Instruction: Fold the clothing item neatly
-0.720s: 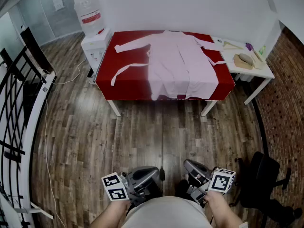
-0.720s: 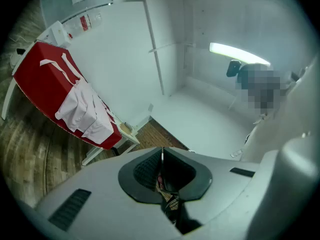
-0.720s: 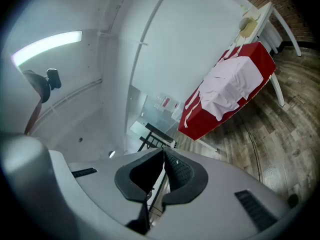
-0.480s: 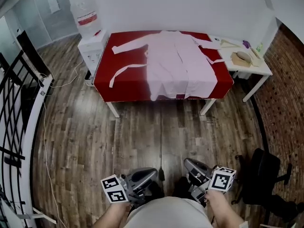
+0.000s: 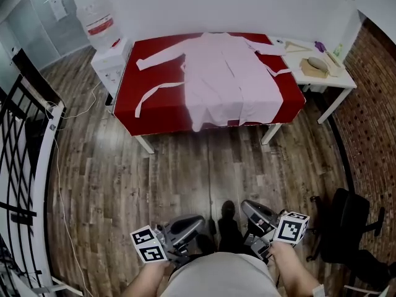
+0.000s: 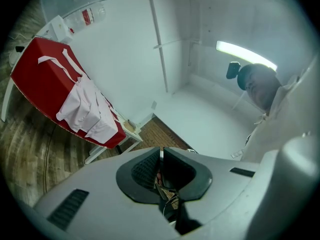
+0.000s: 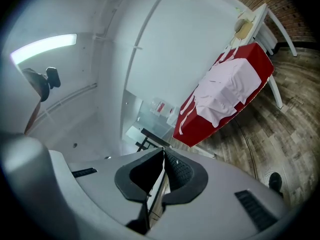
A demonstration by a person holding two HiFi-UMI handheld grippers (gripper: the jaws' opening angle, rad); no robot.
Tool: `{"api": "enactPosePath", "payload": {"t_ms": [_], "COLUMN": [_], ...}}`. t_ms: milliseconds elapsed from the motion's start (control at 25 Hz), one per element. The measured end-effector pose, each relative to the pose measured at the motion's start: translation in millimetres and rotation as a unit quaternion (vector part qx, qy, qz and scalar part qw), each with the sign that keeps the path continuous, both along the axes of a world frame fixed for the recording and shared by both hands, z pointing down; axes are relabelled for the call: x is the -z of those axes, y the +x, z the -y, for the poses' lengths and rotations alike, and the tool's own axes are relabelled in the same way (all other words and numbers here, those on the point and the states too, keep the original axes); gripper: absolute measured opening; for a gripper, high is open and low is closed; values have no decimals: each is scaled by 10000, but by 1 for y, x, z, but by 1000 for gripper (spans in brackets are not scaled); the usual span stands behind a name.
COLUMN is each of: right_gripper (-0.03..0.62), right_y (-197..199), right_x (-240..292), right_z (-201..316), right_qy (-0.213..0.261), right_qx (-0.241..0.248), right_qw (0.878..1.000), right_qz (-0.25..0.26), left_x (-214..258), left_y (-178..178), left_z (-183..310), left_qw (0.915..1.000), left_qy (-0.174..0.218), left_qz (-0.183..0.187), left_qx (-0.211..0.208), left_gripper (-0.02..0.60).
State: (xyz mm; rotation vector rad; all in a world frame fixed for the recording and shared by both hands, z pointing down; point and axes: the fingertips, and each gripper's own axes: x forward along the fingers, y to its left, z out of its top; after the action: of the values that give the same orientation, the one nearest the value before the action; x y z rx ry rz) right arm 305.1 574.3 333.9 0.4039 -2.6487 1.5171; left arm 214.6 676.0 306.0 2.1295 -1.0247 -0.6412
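Wood floor [image 5: 185, 178] stretches wide between me and the red table [image 5: 142, 116], so I'm well apart from the work. On that table the pink robe [image 5: 226, 82] lies spread flat, collar at the far edge, hem just spilling over the near edge. One sleeve [image 5: 158, 57] runs out to the left, and a belt [image 5: 151, 94] trails loose across the red beside it; the other sleeve reaches toward the white side table [image 5: 328, 82]. Down by my waist, my left gripper [image 6: 161, 154] has its jaws pressed together on nothing, and my right gripper [image 7: 164, 156] is the same, closed and empty. The step in hand, as I judge it, is the approach. To do it well I want to arrive square to the near edge, open both jaws before reaching, and pinch the sleeves first, folding them inward over the body. The belt needs tucking in early, or it will likely drag and spoil the fold.
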Motion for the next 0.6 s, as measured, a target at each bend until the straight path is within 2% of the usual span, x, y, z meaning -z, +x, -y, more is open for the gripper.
{"api": "enactPosePath", "payload": {"t_ms": [280,600], "right_gripper": [14,14], "right_y": [-23,-24], "right_x": [0,-4], "right_z": [70,163], "right_qy": [56,-90], "right_qx": [108,70], "right_qw": [9999,9999], "right_qz": [83,57], "left_x": [-1,-4], "left_y": [-18,-21], "left_z": [66,162], "left_qw": [9999,9996], "left_qy": [-50,-212], "left_qz": [118,133], "left_qx": [86,99], "left_gripper": [3,3]}}
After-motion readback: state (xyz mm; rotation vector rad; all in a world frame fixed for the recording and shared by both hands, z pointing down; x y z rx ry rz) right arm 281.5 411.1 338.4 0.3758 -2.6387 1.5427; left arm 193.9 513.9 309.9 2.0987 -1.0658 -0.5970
